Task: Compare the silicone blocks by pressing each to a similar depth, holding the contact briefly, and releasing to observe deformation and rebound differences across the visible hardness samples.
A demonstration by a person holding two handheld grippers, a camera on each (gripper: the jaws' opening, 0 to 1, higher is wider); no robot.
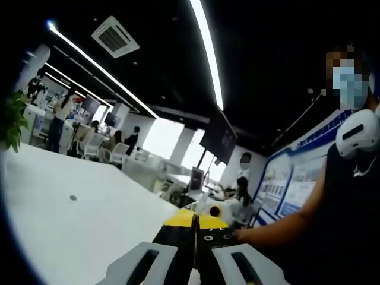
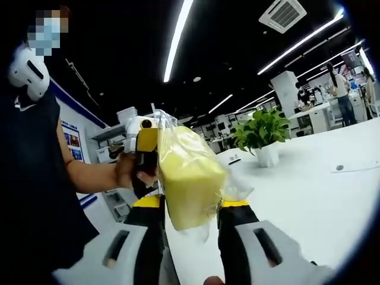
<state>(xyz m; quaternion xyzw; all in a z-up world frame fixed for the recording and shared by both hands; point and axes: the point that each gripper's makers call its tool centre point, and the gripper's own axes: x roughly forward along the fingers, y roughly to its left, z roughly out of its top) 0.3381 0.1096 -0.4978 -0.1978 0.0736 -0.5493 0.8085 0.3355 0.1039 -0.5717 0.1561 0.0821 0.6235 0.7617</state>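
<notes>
Now, in the right gripper view, the right gripper point(image 2: 191, 208) is clamped on a yellow silicone block point(image 2: 189, 178) wrapped in clear plastic. Black jaws with yellow tips press the block from both sides near its lower half; the block stands up between them, tilted a little, with loose plastic bunched at its top and right side. Just behind the block, the left gripper point(image 2: 144, 148) comes in from the left, held in a hand point(image 2: 126, 169); its yellow-and-black body sits beside the block's upper left edge. Contact there cannot be told.

Left gripper view: the left gripper's point(image 1: 195, 234) jaws stand together, black with yellow tips, nothing seen between them. A bare forearm point(image 1: 279, 228) reaches toward it from the right.

Both grippers are above a white table point(image 1: 83, 225). A potted green plant point(image 2: 261, 135) in a white pot stands on the table beyond the block. Person in dark sleeveless top point(image 2: 29, 178) stands close at the side. Background: open office, long ceiling light strips point(image 1: 208, 50), a ceiling air vent point(image 1: 116, 37), people at desks far off.
</notes>
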